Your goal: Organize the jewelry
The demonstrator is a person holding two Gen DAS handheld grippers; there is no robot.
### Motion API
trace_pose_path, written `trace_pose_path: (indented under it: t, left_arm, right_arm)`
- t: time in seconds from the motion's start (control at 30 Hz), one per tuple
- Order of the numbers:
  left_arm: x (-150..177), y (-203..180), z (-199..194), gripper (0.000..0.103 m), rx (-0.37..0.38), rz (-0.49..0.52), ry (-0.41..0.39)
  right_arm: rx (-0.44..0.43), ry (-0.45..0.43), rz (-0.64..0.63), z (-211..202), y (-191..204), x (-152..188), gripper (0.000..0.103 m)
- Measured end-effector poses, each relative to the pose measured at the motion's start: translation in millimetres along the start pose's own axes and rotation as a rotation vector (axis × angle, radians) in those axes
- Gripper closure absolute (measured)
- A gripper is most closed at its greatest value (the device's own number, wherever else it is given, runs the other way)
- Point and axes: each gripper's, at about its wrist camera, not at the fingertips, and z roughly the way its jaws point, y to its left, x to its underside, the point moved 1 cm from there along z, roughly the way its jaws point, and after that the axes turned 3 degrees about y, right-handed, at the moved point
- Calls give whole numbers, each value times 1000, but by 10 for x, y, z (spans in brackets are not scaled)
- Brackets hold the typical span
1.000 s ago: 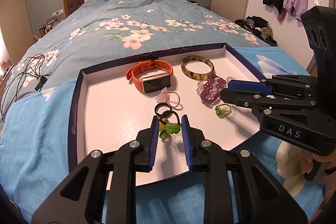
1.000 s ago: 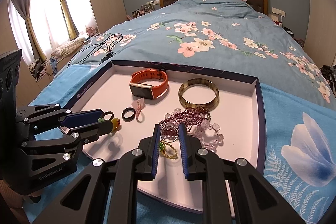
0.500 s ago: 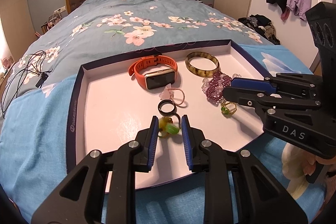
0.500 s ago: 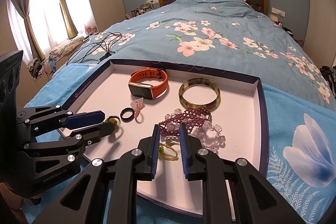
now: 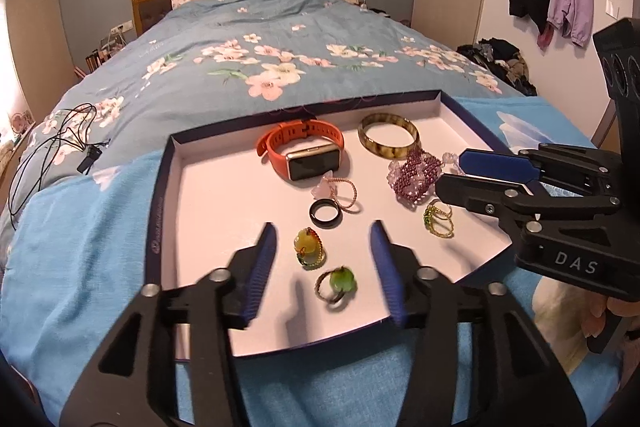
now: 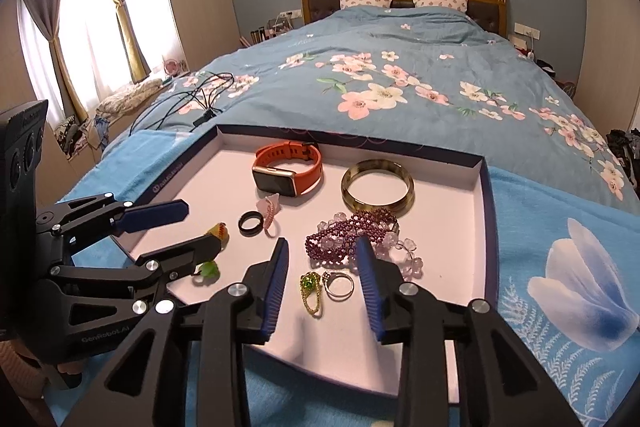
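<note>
Bedroom, tray (image 5: 168, 195) on bed. Left gripper (image 5: 324, 247) opening, green rings (image 5: 320, 263) loose between jaws; right gripper (image 6: 322, 267) opening over two rings (image 6: 326, 287). Release step; next, lift clear and pick another piece.

Right gripper (image 5: 452, 173) black body, at my 3 o'clock in the left wrist view: I read "DAS".
Left gripper (image 6: 200, 227) black body, at my 8 o'clock in the right wrist view: I read "GenRobot.AI".
Navy box tray (image 5: 157, 223) rim: print too small for me to read.
</note>
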Motion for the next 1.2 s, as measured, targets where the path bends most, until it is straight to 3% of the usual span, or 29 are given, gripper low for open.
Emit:
trace_pose_path:
  t: [0.07, 0.13, 0.3, 0.4, 0.63, 0.97, 1.2]
  left_arm:
    - [2, 1, -77, 48, -1, 2, -16]
    - [15, 8, -176, 35, -11, 1, -39]
    - [75, 54, -445, 19, -30, -13, -94]
    - [144, 73, -618, 10, -48, -14, -128]
    - [363, 83, -1055, 6, -96, -10, -230]
    - [716, 162, -1589, 6, -137, -97, -382]
    - [896, 55, -1891, 6, -213, -100, -490]
  right_arm:
    - [2, -15, 0, -62, 12, 9, 65]
    - [4, -31, -1, -125, 27, 26, 56]
    - [13, -75, 2, -299, 62, 106, 43]
    - [24, -106, 4, -403, 88, 164, 30]
    - [54, -184, -7, -647, 199, 354, 8]
    - [136, -309, -20, -999, 384, 643, 7]
    - [184, -398, -4, -1202, 472, 806, 7]
